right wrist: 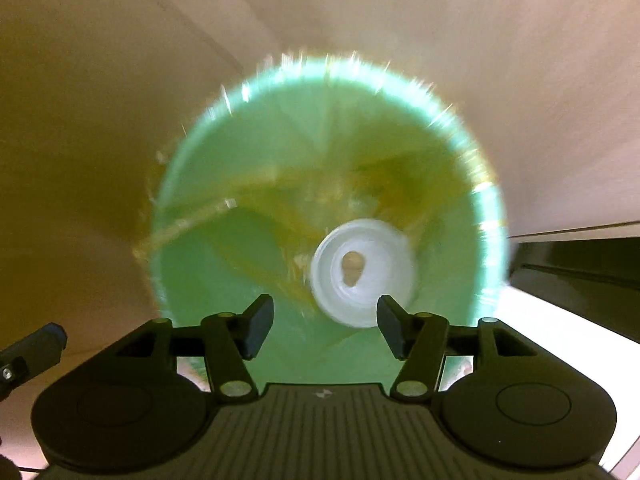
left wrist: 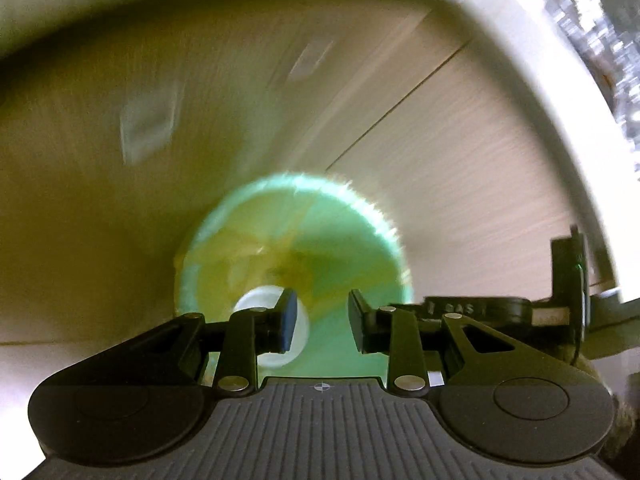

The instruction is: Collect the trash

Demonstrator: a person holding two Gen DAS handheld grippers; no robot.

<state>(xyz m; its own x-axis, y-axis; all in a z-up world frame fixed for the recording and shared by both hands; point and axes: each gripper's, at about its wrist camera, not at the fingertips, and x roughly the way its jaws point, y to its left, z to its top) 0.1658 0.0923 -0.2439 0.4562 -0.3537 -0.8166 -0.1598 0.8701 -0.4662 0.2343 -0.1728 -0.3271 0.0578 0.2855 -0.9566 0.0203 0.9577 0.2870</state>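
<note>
Two grippers point steeply down over one green-lined bin [right wrist: 248, 280], each seen through its own wrist camera. The right gripper [right wrist: 325, 326] hangs right above the bin's round mouth, its jaws standing apart with nothing pressed between the pads. Below and between its fingertips lies a white cup [right wrist: 364, 276] — mouth up, a small pale lump inside it — resting in the bag well below the rim, among yellowish crumpled folds of the liner. The cup touches neither pad.

From the left wrist view the bin [left wrist: 360, 264] looks smaller and farther off, so the left gripper [left wrist: 323, 322] sits higher over it. Its jaws are partly apart and empty; the same white cup [left wrist: 260, 304] shows behind the left blue-faced pad, down in the bag rather than in the grip. The right gripper's dark body [left wrist: 480, 308] juts in at the right edge of that view. Pale wood-grain flooring [left wrist: 460, 184] surrounds the bin, streaked by blur.
</note>
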